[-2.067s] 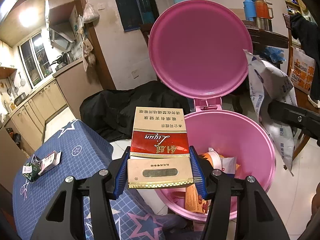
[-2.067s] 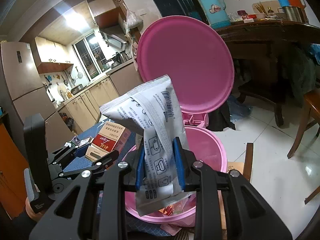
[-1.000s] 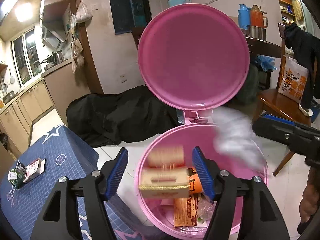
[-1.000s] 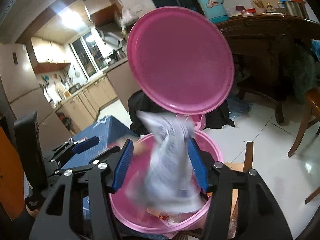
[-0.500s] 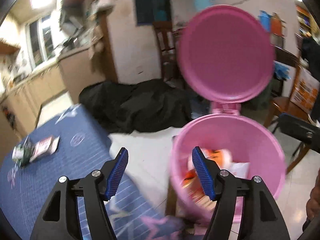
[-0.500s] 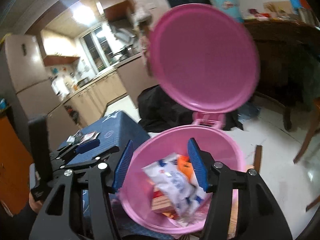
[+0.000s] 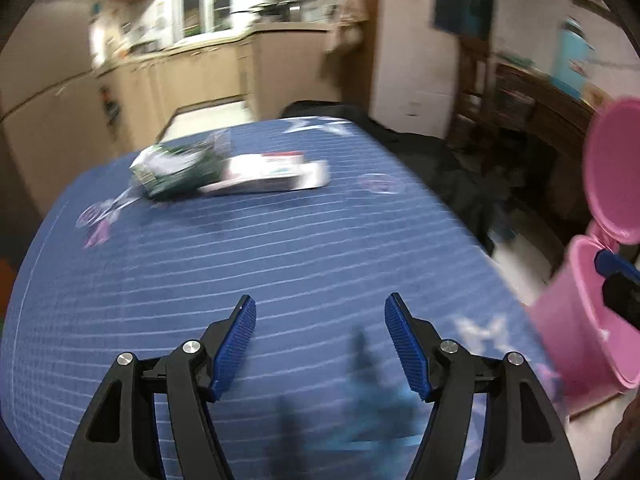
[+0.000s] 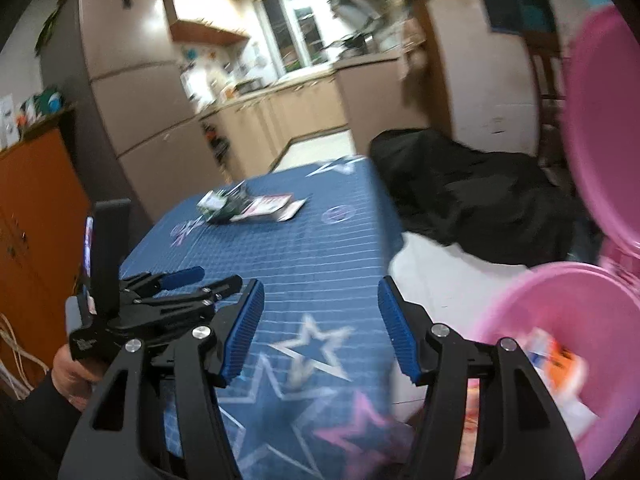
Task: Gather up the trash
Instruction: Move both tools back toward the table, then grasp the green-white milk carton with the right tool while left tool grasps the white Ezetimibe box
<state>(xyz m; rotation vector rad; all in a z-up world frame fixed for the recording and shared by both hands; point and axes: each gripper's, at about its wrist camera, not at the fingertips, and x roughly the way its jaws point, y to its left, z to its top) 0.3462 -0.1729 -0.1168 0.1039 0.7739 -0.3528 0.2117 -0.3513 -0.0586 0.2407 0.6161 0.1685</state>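
A crumpled green packet (image 7: pixel 176 172) and a flat white and pink box (image 7: pixel 272 172) lie together at the far side of the blue star-patterned tablecloth (image 7: pixel 280 260). My left gripper (image 7: pixel 320 300) hangs open and empty over the near part of the cloth. My right gripper (image 8: pixel 320 284) is opening, with nothing between its pads, over the table's right edge. In its view the packet (image 8: pixel 222 204) and box (image 8: pixel 272 206) are far ahead, and the left gripper (image 8: pixel 216 276) sits to its left. The pink bin (image 8: pixel 520 300) stands lower right, its lid (image 8: pixel 600 120) up, with wrappers inside.
A black cloth heap (image 8: pixel 480 200) lies on the tiled floor behind the bin (image 7: pixel 580 320). A tall fridge (image 8: pixel 132 100) and an orange cabinet (image 8: pixel 32 200) stand to the left. A dark wooden table (image 7: pixel 540 112) is at the back right. A hand (image 8: pixel 68 372) holds the left gripper.
Both grippers let go over the bin; the carton and the white bag fell in. Both have since swung left from the bin to above the blue table.
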